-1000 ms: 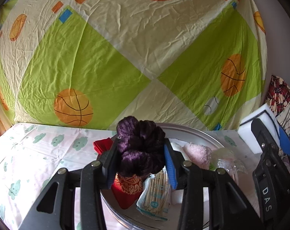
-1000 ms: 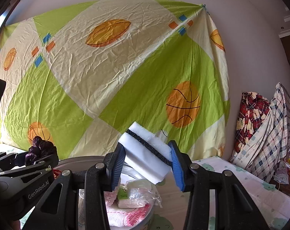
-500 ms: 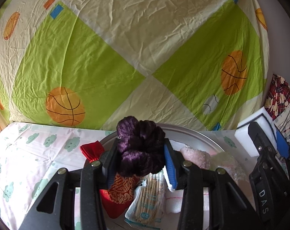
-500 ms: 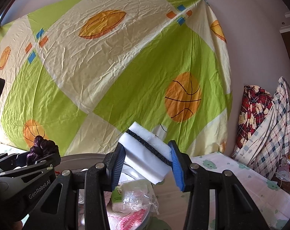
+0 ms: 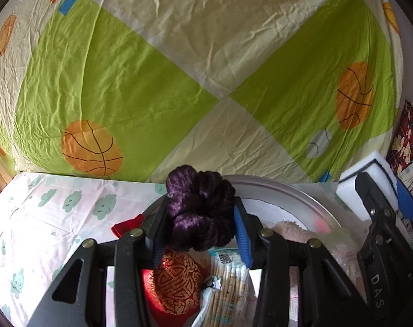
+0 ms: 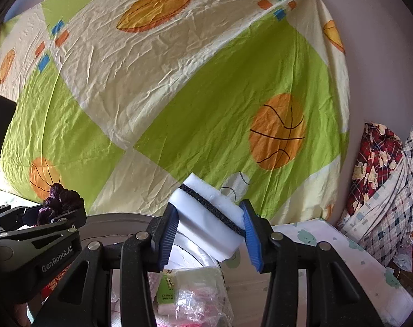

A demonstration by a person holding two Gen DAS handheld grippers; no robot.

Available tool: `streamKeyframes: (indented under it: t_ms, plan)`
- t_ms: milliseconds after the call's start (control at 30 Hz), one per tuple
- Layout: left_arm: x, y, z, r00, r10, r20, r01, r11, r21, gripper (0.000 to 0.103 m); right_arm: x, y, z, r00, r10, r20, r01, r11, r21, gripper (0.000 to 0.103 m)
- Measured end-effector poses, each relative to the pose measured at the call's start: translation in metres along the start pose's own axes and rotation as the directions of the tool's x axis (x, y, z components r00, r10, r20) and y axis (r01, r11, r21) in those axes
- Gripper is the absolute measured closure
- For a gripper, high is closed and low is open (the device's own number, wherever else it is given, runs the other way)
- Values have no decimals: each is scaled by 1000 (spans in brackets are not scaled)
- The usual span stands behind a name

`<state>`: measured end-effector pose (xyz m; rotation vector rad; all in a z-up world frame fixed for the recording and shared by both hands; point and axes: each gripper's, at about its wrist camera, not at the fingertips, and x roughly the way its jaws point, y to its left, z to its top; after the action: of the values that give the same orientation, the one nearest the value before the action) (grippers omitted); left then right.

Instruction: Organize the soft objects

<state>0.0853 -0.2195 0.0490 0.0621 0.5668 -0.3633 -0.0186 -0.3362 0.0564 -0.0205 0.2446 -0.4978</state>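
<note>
Grippers number two: the left gripper (image 5: 201, 226) is clamped on one fuzzy purple scrunchie (image 5: 202, 212), the right gripper (image 6: 209, 234) on one white sponge (image 6: 211, 218) with a black stripe. Both hang above one round metal tray (image 5: 285, 193) on the surface. Tray contents are partly hidden: one red embroidered pouch (image 5: 176, 286), one packet of cotton swabs (image 5: 228, 288), one crinkled plastic bag (image 6: 201, 297), something pink and blurred.

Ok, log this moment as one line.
left gripper: shut on purple scrunchie | right gripper: shut on white sponge | both above metal basin
</note>
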Motion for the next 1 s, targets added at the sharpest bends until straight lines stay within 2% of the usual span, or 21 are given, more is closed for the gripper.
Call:
streamKeyframes:
  t_ms: [100,167,267,367,467,500,533,567,600,667,733,800,867,900,1000]
  plan:
    - [19,8,1,996,13,-88,-15,1000,-18,61,30,9,10,990,54,-129,-56,998,-17,55]
    - [27,15,-1,991,8,-132,-13,999,-40,61,53,12,14,965,101,-240,-101,995,14,55]
    - [36,19,-4,984,-2,-180,-6,999,-47,61,85,17,13,906,169,-389,-148,986,82,55]
    - [39,19,-4,979,-5,-204,-4,999,-42,58,111,18,6,841,218,-495,-151,973,173,55]
    - [43,16,-6,971,-3,-237,-2,1000,-21,41,133,22,-5,752,311,-581,-191,947,260,47]
    - [41,14,-5,973,-6,-232,2,1000,-18,28,136,21,-6,739,342,-581,-200,934,296,40]
    - [39,12,-5,975,-9,-222,7,1000,-8,12,135,18,-7,735,366,-570,-201,921,333,31]
    - [37,9,-4,977,-9,-213,12,1000,10,4,136,14,-9,729,383,-567,-191,909,369,26]
    - [34,6,-3,980,0,-199,6,1000,30,0,136,11,-11,722,396,-567,-179,899,400,23]
    - [32,2,-3,983,33,-181,-22,998,61,0,133,3,-12,723,429,-542,-184,875,447,23]
    - [33,2,-4,981,31,-189,-19,998,62,0,127,-7,-13,725,478,-496,-195,833,518,23]
    - [29,6,-4,982,42,-184,-34,998,46,0,117,-21,-16,741,507,-441,-178,782,598,23]
    - [20,7,-5,988,59,-141,-55,998,36,0,104,-33,-19,770,506,-388,-170,749,641,23]
    - [13,7,-6,992,73,-107,-69,997,42,0,96,-38,-21,791,493,-363,-169,745,645,23]
    - [-10,7,-18,995,101,12,-102,992,72,0,64,-49,-27,859,423,-287,-170,767,619,23]
